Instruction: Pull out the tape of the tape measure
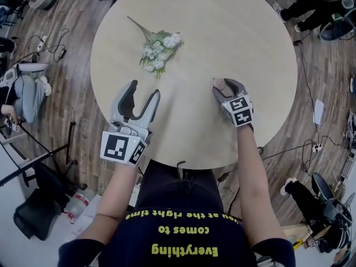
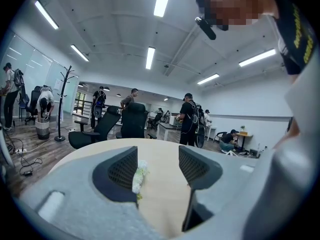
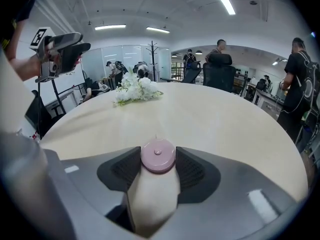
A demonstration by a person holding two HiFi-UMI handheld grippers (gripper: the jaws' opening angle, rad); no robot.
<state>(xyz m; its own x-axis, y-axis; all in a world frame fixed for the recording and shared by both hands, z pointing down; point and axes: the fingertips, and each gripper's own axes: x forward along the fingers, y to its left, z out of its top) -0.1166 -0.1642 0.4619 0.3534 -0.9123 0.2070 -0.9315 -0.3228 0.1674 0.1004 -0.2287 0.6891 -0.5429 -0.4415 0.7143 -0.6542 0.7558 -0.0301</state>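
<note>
Although the right gripper (image 1: 222, 87) already has the tape measure (image 3: 158, 156) between its jaws, no tape shows outside the case, so the pull itself is not yet done. The tape measure is a small round pink disc with a button in its middle. It lies at the near right part of the table (image 1: 222, 26), just at that gripper's tips. The jaws stand wide, yet the disc fills the gap and both pads (image 3: 192, 171) meet its sides, so I judge it gripped. A thin sliver at the disc's far edge may be the tape's tab, but it is too small to be sure.

The left gripper (image 1: 144, 89) hangs over the near left edge of the table, well apart from the tape measure. Its jaws are spread wide and hold nothing; only bare tabletop and the far-off flowers (image 1: 159, 49) show between them.

What seems left: bring the left gripper across, pinch the tab, and draw the tape out while the right one steadies the case.

Count: one tape measure, one bunch of flowers, one table, two grippers.
</note>
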